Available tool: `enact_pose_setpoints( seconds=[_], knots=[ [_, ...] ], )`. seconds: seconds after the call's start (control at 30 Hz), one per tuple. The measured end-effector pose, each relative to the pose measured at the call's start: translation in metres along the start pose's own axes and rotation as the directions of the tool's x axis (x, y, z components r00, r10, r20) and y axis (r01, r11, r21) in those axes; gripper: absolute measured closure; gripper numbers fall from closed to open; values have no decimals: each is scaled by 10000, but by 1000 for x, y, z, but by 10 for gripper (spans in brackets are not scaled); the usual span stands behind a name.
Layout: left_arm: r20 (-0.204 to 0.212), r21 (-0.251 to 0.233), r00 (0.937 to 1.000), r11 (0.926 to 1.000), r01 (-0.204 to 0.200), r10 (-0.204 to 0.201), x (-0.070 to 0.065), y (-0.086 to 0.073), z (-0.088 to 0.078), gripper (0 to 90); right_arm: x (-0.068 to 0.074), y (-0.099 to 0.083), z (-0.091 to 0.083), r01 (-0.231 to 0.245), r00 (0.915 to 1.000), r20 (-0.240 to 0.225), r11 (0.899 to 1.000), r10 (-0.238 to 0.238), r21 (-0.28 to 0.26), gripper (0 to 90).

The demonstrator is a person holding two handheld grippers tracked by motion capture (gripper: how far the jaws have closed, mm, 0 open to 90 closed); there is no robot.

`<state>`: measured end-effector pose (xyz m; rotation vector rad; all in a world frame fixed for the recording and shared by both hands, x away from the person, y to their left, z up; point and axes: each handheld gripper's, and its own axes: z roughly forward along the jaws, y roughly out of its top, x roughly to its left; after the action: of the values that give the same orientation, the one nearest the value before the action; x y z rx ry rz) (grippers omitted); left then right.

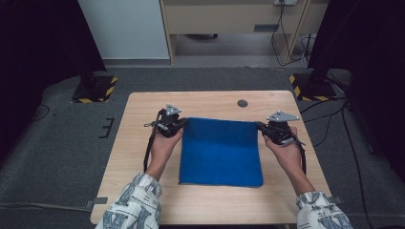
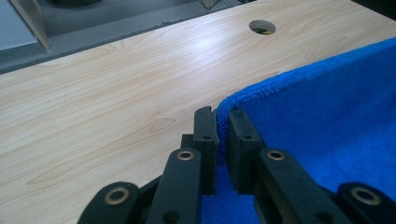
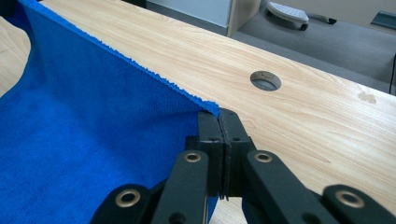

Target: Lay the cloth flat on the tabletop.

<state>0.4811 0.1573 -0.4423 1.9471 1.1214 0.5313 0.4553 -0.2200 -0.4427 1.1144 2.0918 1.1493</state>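
A blue cloth (image 1: 220,151) lies spread on the wooden table (image 1: 143,119), its far edge pulled taut and lifted slightly. My left gripper (image 1: 183,122) is shut on the cloth's far left corner (image 2: 223,109); in the left gripper view (image 2: 223,122) the cloth's thick edge is pinched between the black jaws. My right gripper (image 1: 259,125) is shut on the far right corner (image 3: 211,107), and in the right gripper view (image 3: 219,122) the jaws meet tightly with the cloth's hem between them. A hand holds each gripper from the near side.
A round cable hole (image 1: 242,103) sits in the table beyond the cloth, also seen as a hole (image 2: 262,26) and a hole (image 3: 265,80). Black stands with yellow-striped bases (image 1: 94,89) flank the table on grey carpet. Cables (image 1: 334,114) trail at the right.
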Motion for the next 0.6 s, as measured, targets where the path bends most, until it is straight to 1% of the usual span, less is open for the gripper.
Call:
enact_pose_setpoints(
  seconds=[0.3, 0.6],
  knots=[
    [-103, 163, 9999, 9998, 77, -75, 3, 2, 9, 832, -5, 3, 6, -116, 9999, -78, 9999, 116, 37, 893],
    [-217, 449, 9995, 9987, 248, -238, 10, 0, 21, 832, -8, 1, 22, -290, 9996, -25, 9990, 291, 326, 893]
  ],
)
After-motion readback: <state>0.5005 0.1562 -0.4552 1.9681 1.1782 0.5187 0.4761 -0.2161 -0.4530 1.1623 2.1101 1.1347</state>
